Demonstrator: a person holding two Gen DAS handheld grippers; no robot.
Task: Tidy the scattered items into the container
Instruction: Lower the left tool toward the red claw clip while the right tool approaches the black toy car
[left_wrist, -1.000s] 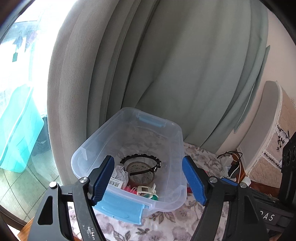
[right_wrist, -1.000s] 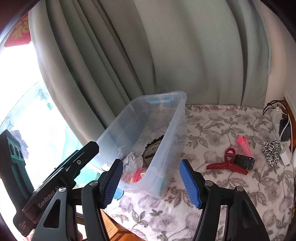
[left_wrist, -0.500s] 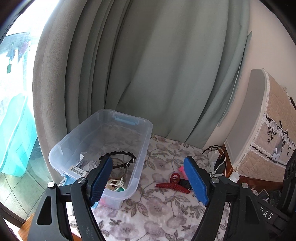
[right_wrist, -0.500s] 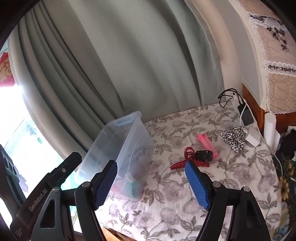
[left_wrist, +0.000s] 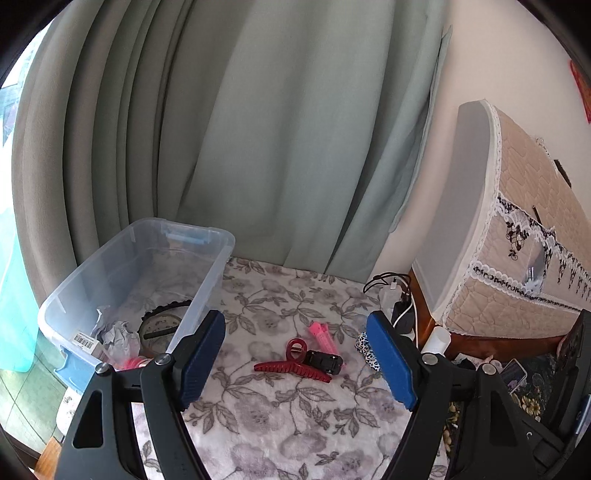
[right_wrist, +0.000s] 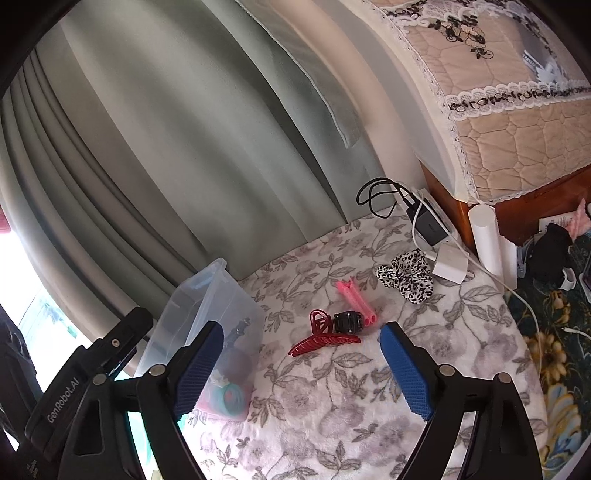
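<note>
A clear plastic bin stands at the left of the floral cloth, holding a tape roll, crumpled paper and other small items. On the cloth lie a red claw clip, a small black clip, a pink roller and a leopard scrunchie. My left gripper is open and empty, above the cloth just in front of the clips. My right gripper is open and empty, near the clips.
Grey-green curtains hang behind the bin. Chargers and cables lie at the back right by a quilted, lace-covered piece of furniture. A white cylinder stands beside it. The cloth's front-left edge drops off near the bin.
Both grippers have swung right, away from the bin, toward the scattered clips. Both stay open and empty.
</note>
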